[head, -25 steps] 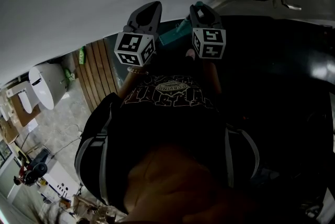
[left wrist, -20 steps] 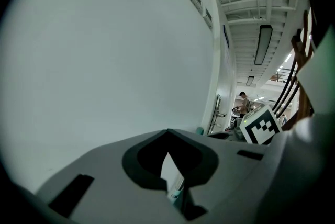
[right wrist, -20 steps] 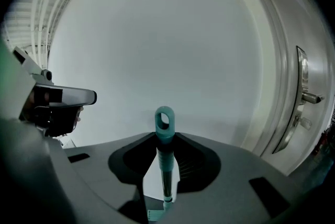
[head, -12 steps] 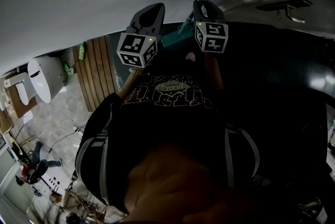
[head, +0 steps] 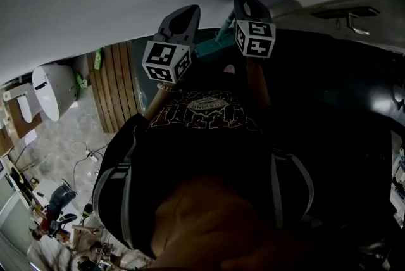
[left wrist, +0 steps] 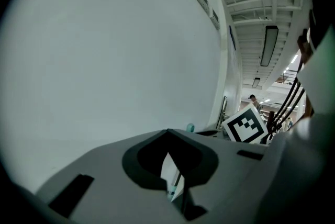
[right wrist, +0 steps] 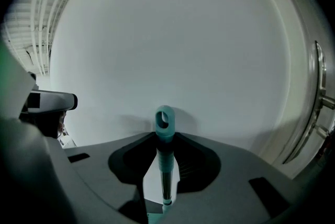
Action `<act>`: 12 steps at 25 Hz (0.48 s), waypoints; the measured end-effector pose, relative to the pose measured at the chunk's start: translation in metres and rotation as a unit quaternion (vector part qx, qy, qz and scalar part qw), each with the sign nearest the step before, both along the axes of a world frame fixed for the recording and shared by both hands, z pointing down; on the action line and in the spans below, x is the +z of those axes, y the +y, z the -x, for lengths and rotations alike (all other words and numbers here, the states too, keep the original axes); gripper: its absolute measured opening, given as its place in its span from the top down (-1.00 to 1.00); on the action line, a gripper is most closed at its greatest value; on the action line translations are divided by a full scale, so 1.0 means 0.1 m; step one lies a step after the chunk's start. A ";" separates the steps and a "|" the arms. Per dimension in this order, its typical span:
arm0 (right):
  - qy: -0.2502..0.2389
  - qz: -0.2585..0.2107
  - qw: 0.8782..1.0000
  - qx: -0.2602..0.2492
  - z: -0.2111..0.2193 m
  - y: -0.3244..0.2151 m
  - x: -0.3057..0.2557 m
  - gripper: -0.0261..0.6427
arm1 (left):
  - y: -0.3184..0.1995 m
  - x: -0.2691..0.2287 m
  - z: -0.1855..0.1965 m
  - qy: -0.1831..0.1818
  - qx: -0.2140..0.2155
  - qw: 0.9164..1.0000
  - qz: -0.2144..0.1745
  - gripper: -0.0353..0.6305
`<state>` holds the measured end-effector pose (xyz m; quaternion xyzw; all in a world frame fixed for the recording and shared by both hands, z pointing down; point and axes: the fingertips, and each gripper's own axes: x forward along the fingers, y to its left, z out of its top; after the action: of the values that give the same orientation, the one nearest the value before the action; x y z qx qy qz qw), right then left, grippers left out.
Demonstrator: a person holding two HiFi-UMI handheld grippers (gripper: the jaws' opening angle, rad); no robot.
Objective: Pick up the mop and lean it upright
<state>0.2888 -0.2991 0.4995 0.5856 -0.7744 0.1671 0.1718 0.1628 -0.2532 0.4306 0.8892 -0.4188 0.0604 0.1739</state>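
The mop's teal handle end [right wrist: 164,124], with its hanging loop, stands up between the jaws of my right gripper [right wrist: 163,168], which is shut on it close to the white wall [right wrist: 172,40]. In the head view the right gripper [head: 245,2] is up by the wall, with a teal part of the mop [head: 212,48] below and between both grippers. My left gripper [head: 183,12] hangs just to its left. In the left gripper view its jaws [left wrist: 170,157] stand a narrow slit apart with nothing in them. The mop shaft [left wrist: 176,182] shows beyond the slit, not between the pads.
A door with a metal lever handle [head: 354,26] is immediately to the right of the grippers. Wooden slats [head: 114,89] and a white round fixture [head: 54,89] lie on the floor at the left. My own body fills the lower middle of the head view.
My right gripper has drifted a little up and to the right toward the wall, carrying the mop's teal part. The left gripper has hardly moved. Both sets of jaws look unchanged.
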 end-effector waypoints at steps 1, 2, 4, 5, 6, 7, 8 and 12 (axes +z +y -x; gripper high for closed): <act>-0.001 0.000 1.000 0.000 0.00 0.00 0.00 0.58 | 0.00 0.00 0.00 0.000 -0.001 1.000 0.000 0.78; -0.001 0.000 1.000 0.000 0.00 0.00 0.00 0.57 | -0.01 0.00 0.00 0.000 -0.001 1.000 0.000 0.78; -0.001 0.000 1.000 0.000 0.00 -0.01 0.00 0.57 | -0.02 0.00 0.00 0.000 -0.001 1.000 -0.001 0.78; 0.000 0.000 1.000 0.001 0.00 -0.01 0.00 0.58 | -0.03 -0.01 -0.01 0.001 -0.001 1.000 -0.002 0.78; 0.001 0.000 1.000 0.001 0.00 -0.01 0.00 0.58 | -0.04 -0.01 -0.01 0.001 0.000 1.000 -0.002 0.78; 0.001 0.000 1.000 0.001 0.00 -0.01 -0.01 0.57 | -0.04 -0.02 -0.02 0.001 0.000 1.000 -0.003 0.78; 0.001 0.000 1.000 0.001 0.00 -0.01 -0.01 0.58 | -0.04 -0.03 -0.02 0.001 0.001 1.000 -0.003 0.78; 0.005 -0.002 1.000 0.000 0.02 0.00 -0.03 0.57 | -0.03 -0.04 -0.03 0.001 0.003 1.000 -0.002 0.78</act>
<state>0.2871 -0.2990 0.4969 0.5868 -0.7739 0.1625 0.1740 0.1657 -0.2562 0.4270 0.8908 -0.4164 0.0587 0.1721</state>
